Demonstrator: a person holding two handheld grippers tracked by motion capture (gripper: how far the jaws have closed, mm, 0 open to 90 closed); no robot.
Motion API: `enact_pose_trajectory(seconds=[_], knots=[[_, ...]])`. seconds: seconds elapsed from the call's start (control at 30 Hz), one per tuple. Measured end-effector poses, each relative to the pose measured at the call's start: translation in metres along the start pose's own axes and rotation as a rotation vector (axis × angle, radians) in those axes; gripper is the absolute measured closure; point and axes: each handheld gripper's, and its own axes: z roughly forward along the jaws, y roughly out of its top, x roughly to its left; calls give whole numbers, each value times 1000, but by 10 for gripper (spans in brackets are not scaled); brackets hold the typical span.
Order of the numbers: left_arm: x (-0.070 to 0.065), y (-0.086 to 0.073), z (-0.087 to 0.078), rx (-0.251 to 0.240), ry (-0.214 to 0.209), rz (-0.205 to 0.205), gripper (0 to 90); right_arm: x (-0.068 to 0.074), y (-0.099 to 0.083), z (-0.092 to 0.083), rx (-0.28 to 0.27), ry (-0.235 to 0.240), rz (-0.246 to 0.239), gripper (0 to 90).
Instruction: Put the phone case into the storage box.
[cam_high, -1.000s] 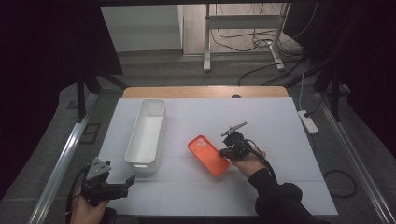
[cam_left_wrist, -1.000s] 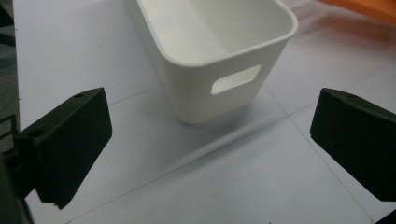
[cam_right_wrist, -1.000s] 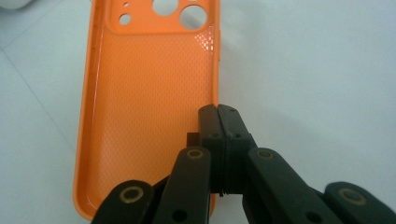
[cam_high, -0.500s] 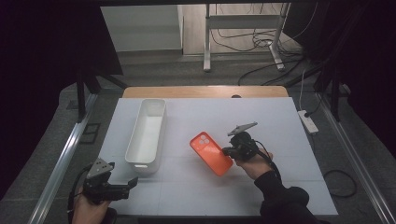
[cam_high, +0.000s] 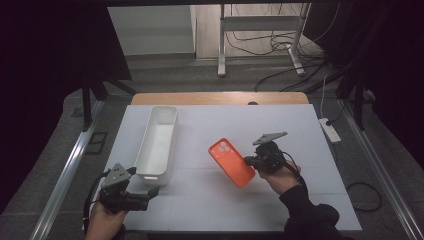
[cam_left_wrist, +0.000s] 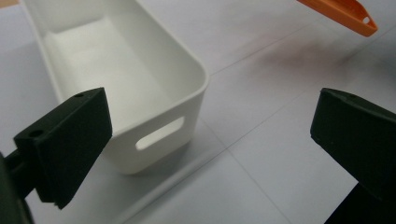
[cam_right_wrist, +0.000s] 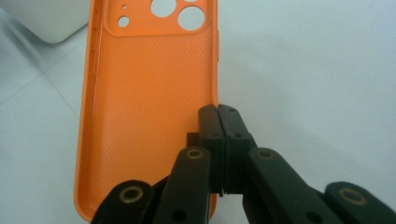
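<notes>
White bin (cam_high: 159, 141) on white table (cam_high: 310, 125); power strip (cam_high: 330, 130) at table's right edge.

Right claw (cam_right_wrist: 218, 114) pinches orange phone case (cam_right_wrist: 149, 93) edge

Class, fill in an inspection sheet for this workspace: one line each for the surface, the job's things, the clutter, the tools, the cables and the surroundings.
Surface: white table, wooden strip along its far edge.
Job's things: orange phone case, tilted, its edge pinched by the right tool; long white bin, empty, with a handle slot at its near end.
Clutter: nothing seen.
Tools: right tool shut on the phone case's side wall; left tool open, near the bin's near end, holding nothing.
Cables: loose cables on the floor behind the table; power strip at the table's right edge.
Surroundings: dark room, metal stand behind.
</notes>
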Motion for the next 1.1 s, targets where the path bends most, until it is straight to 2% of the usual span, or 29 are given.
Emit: enact_pose_trajectory(seconds=[0.17,0.57,0.77,0.87,1.1], knots=[[-3,11,11,-14,-54,34,4,1,-3,-6,-12,-1,2,891],[-15,33,34,-52,-153,45,0,5,-6,-19,-42,-12,-8,892],[-20,44,44,-48,-184,61,0,7,-8,-24,-58,-17,-12,892],[-24,50,51,-39,-221,66,0,9,-9,-27,-66,-19,-13,892],[-31,60,66,-24,-268,76,0,13,-10,-32,-83,-23,-24,892]])
